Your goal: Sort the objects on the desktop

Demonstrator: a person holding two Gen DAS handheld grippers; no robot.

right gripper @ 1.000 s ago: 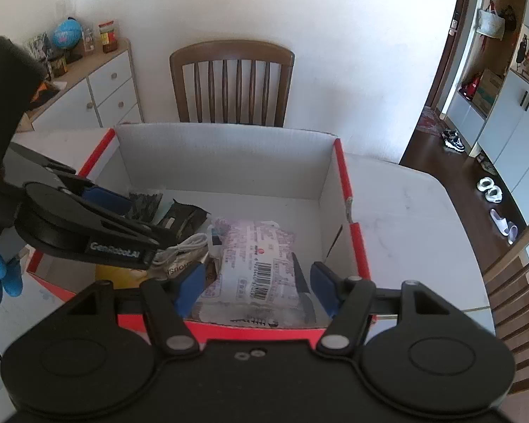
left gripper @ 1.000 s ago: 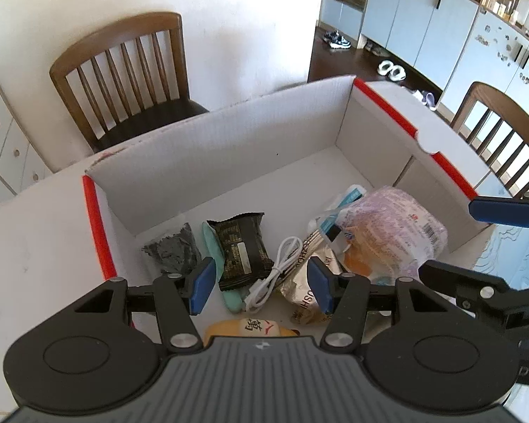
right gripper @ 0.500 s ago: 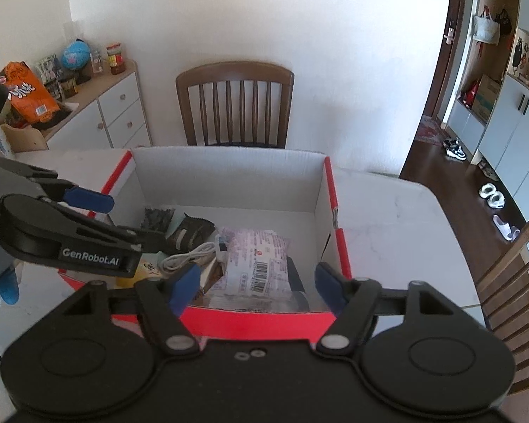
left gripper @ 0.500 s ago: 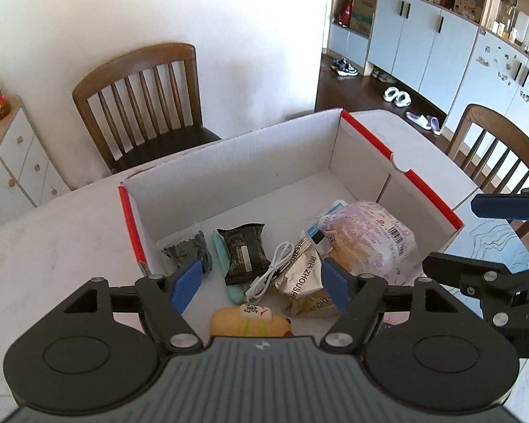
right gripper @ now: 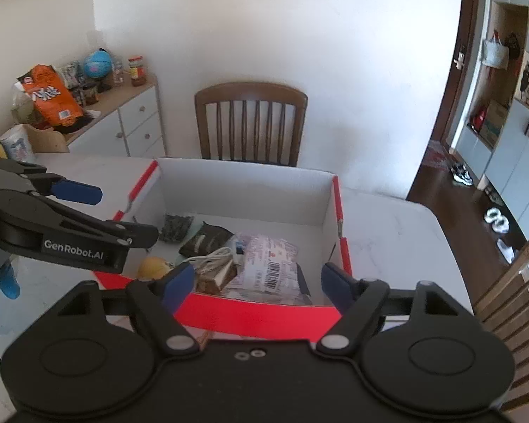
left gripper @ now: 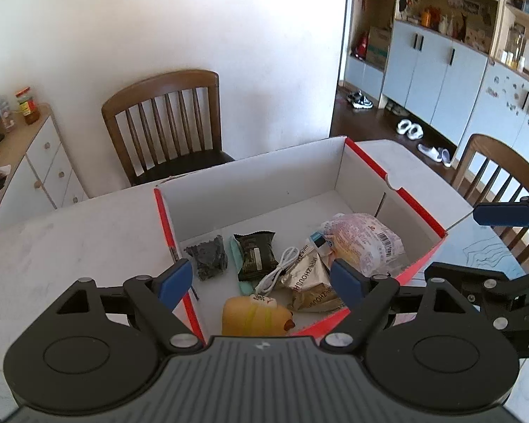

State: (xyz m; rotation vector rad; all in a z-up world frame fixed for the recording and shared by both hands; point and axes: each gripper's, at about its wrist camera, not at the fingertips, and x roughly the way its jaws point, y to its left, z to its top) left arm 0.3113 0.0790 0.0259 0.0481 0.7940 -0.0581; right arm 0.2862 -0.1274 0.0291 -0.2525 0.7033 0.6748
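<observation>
Both the left tool [left gripper: 262, 280] and right tool [right gripper: 257, 282] were spread, empty, near the box [left gripper: 419, 208]. Best practice was a clear withdrawal above its rim.

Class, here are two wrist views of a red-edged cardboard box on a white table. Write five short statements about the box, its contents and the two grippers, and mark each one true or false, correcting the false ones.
1. The left gripper is shut on the white cable. False: it is open and holds nothing.
2. The white cable lies inside the box. True.
3. The bread bag with a barcode lies on the table outside the box. False: it is in the box, at its right end in the left wrist view.
4. The right gripper is open and empty. True.
5. The yellow toy lies at the box's far wall. False: it is at the near edge, close to the left gripper.
</observation>
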